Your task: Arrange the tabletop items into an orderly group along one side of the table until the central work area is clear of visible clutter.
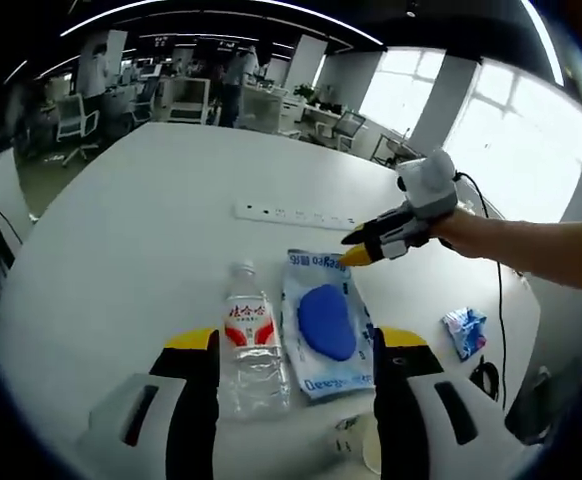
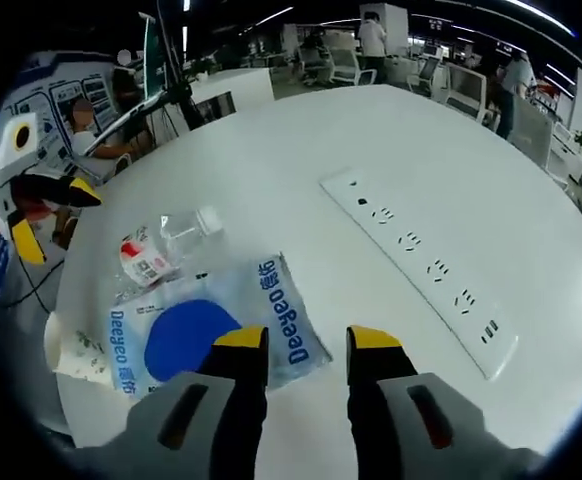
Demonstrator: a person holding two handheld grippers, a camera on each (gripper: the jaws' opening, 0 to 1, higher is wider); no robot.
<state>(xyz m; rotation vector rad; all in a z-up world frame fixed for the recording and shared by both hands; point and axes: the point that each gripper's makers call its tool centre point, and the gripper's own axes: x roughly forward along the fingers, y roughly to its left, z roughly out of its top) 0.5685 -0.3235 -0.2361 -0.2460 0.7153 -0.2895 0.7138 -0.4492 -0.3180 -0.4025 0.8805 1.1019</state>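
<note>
Setting: a white round table in an open-plan office, desks and chairs beyond it, bright windows on one side

Left gripper: jaws spread wide, holding nothing, low over the near part of the table; the water bottle and the pouch lie between and just ahead of its yellow tips

Right gripper: jaws parted with a clear gap, pinching nothing; in the left gripper view it comes in from the right, held by a person's hand, its yellow tips hovering over the far corner of the pouch

Water bottle: clear plastic, red-and-white label, lying on its side with the cap pointing away from the left gripper, just beside that gripper's left jaw; in the right gripper view it lies ahead and to the left of the jaws

Pouch: clear packet with blue lettering and a blue oval object inside, flat on the table, alongside the bottle and touching or nearly touching it; in the right gripper view its near corner sits under the left jaw's tip

Power strip: long, white, flat on the table, well beyond both the bottle and the pouch; in the right gripper view it runs ahead and to the right of the jaws

Small blue wrapper: crumpled, off to the right of the left gripper, apart from the pouch

Paper cup: near the table edge, just beside the pouch's far left end
</note>
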